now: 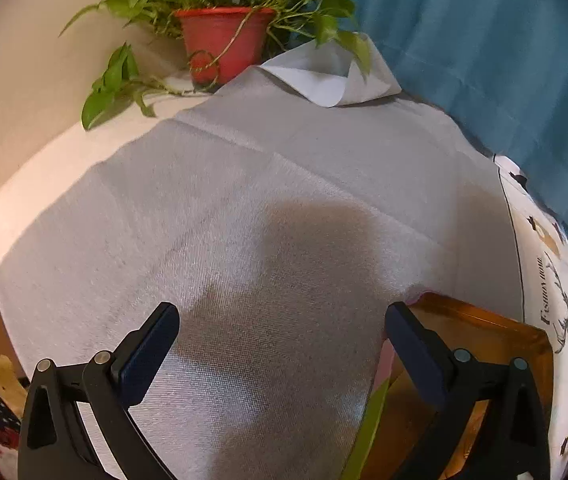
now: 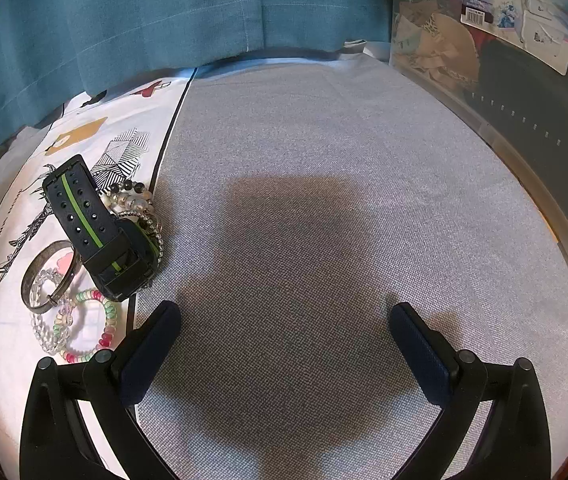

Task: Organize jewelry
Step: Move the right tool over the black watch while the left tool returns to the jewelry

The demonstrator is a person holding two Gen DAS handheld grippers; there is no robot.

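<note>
Both grippers' jaws gape (nothing held, seemingly) beside watch (image 2: 98,236)

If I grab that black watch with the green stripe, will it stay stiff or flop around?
The watch strap looks like perforated rubber curved in a loop, so it probably flexes yet keeps its shape. It lies against the beaded bracelets, which may drag along. The right claw is open and empty.

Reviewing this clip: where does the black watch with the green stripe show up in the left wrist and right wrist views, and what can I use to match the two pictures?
Left wrist: not in it.
Right wrist: the black watch lies at middle left, on the printed cloth, among bracelets.
Shared landmark: that printed cloth, at the left wrist view's right edge, against the teal curtain.
</note>
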